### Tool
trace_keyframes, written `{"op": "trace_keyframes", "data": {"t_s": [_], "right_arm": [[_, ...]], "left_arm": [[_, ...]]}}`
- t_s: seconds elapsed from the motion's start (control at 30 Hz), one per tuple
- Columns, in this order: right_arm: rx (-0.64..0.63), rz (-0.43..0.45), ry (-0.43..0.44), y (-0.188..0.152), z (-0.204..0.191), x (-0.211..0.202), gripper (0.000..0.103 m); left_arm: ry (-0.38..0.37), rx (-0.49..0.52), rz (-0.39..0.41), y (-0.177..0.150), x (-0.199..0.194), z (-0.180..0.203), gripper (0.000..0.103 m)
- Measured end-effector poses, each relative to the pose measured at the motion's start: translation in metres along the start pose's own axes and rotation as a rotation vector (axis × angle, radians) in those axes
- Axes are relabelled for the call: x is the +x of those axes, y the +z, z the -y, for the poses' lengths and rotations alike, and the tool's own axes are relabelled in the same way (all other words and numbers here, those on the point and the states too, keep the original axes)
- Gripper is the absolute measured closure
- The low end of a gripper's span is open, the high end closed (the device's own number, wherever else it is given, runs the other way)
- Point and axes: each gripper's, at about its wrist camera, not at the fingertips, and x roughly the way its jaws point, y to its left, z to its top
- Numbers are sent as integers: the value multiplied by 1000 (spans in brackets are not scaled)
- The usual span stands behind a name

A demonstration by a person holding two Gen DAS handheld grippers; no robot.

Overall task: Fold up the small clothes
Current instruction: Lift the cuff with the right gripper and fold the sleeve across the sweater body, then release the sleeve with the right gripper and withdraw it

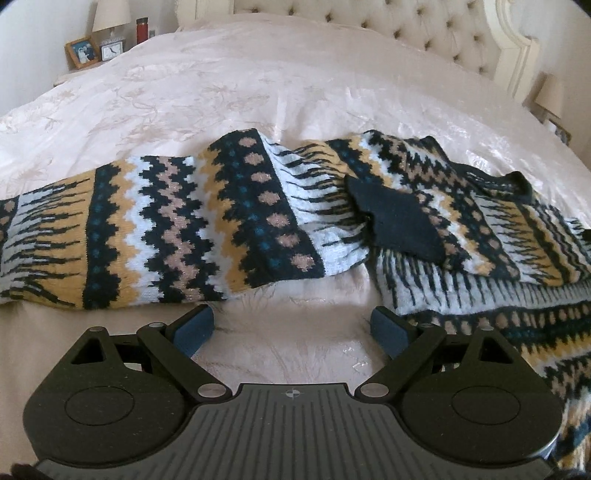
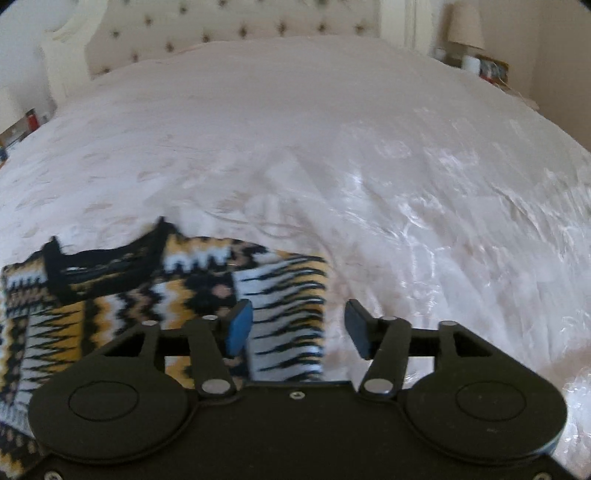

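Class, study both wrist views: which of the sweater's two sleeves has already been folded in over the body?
The right sleeve, lying straight down over the sweater's body by the open right gripper. The left sleeve lies stretched sideways on the bedspread.

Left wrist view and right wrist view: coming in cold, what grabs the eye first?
The patterned knit sweater in black, mustard, white and teal dominates, sprawled across the pale satin bedspread, one sleeve stretched out to the left and a black cuff folded over its body. Both tools stand open and empty: the left tool just short of the sleeve, the right tool over the sweater's right edge. Behind rises a tufted cream headboard.
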Motion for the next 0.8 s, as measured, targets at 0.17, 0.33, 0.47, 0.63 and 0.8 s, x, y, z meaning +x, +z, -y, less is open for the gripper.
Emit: {"op": "trace_keyframes", "data": {"t_s": [0.17, 0.33, 0.47, 0.63, 0.8], "right_arm": [[86, -26, 43, -4, 14, 18, 40], [125, -47, 110, -5, 16, 26, 75], [-16, 6, 35, -3, -1, 12, 91], [-55, -44, -42, -4, 0, 24, 90], [-72, -12, -46, -7, -5, 22, 59]], "left_arm": [[-6, -4, 4, 1, 1, -1, 10], [-10, -10, 11, 1, -1, 1, 10], [-30, -23, 19, 3, -4, 1, 10], [-20, -6, 12, 1, 1, 4, 10], [-13, 7, 9, -1, 4, 5, 9]]}}
